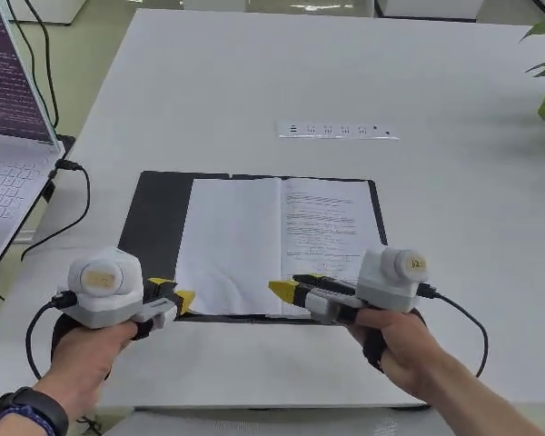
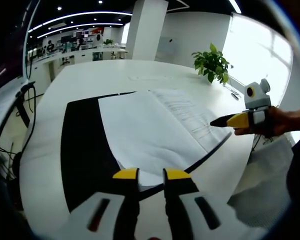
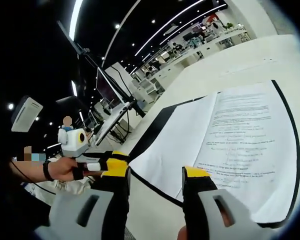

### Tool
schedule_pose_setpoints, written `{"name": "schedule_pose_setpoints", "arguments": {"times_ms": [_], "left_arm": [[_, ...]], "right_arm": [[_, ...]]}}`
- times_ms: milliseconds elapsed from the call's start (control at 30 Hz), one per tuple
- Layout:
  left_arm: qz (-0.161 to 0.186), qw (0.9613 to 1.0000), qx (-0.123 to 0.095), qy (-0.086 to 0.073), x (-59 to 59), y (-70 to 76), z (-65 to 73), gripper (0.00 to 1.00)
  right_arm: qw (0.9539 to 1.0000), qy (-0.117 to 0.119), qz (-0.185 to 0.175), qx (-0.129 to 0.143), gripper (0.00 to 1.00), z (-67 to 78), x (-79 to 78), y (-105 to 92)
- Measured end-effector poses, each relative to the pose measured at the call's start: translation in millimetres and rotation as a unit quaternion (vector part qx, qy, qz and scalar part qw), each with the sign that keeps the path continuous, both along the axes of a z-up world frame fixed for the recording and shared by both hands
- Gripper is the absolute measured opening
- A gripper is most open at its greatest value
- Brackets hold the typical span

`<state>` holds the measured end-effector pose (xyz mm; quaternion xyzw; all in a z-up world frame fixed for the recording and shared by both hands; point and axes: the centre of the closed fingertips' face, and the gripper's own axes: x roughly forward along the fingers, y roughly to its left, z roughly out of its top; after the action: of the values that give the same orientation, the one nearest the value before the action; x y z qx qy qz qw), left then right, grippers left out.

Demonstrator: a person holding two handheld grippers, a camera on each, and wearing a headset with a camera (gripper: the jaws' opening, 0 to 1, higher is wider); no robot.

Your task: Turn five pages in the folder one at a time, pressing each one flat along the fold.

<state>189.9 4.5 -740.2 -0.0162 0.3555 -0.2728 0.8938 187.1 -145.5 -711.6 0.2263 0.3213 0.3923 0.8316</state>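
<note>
Head view: the black folder (image 1: pixel 154 227) lies open near the desk (image 1: pixel 254 82) front edge, its print too small to read. Jaws of the left gripper (image 1: pixel 177 298) sit slightly apart, those of the right gripper (image 1: pixel 286 291) wider, both empty.

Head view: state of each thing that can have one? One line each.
folder: open, lying flat on the table
left page: blank side up, lying flat
right page: printed, lying flat
left gripper: jaws a narrow gap apart, empty, at the folder's near edge
right gripper: jaws open, empty, by the fold's near end
laptop: open, screen lit
</note>
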Motion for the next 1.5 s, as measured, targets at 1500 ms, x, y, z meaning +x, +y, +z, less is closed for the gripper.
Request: {"name": "schedule_pose_setpoints", "arguments": {"times_ms": [1500], "left_arm": [[0.019, 0.9964, 0.043, 0.070, -4.4, 4.6, -48.0, 0.00]], "right_arm": [[0.9993, 0.033, -0.011, -0.014, 0.33, -28.4, 37.0, -0.4]]}}
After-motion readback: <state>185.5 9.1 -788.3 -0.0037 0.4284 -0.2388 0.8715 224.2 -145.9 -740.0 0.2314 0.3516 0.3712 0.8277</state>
